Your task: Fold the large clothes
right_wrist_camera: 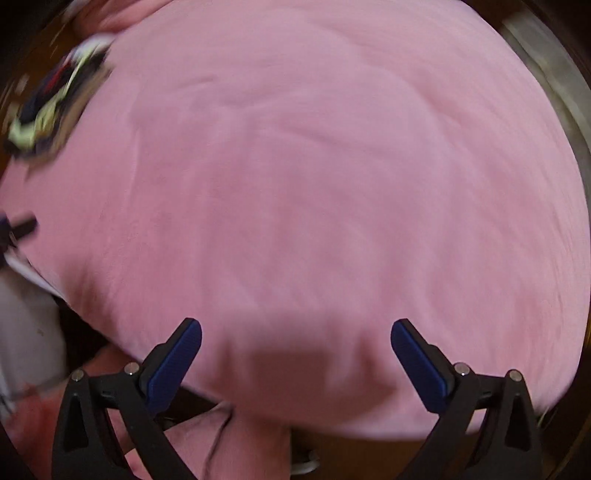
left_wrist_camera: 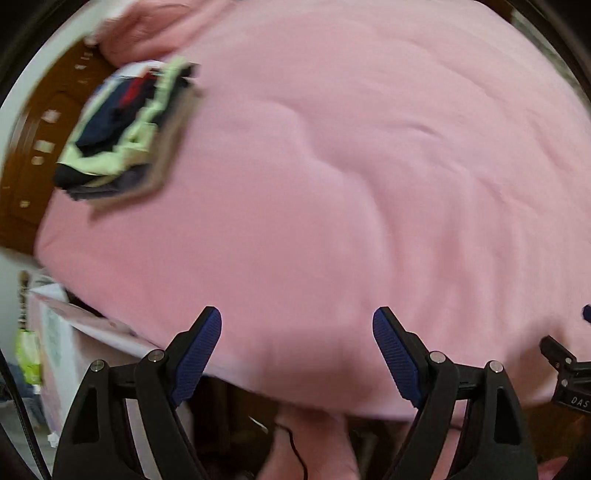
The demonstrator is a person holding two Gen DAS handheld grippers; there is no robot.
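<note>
A large pink cloth (left_wrist_camera: 332,166) covers the bed and fills both views (right_wrist_camera: 314,184). A stack of folded clothes (left_wrist_camera: 125,133) in dark blue, pale green and grey lies on it at the far left; it also shows blurred in the right wrist view (right_wrist_camera: 55,107). My left gripper (left_wrist_camera: 297,325) is open and empty above the near edge of the pink cloth. My right gripper (right_wrist_camera: 295,336) is open and empty above the same edge. The right gripper's fingertip (left_wrist_camera: 561,358) shows at the right edge of the left wrist view.
A brown wooden headboard (left_wrist_camera: 40,129) stands at the far left. A white and pink box (left_wrist_camera: 74,350) sits beside the bed at the lower left. A pink pillow (left_wrist_camera: 147,26) lies at the top left.
</note>
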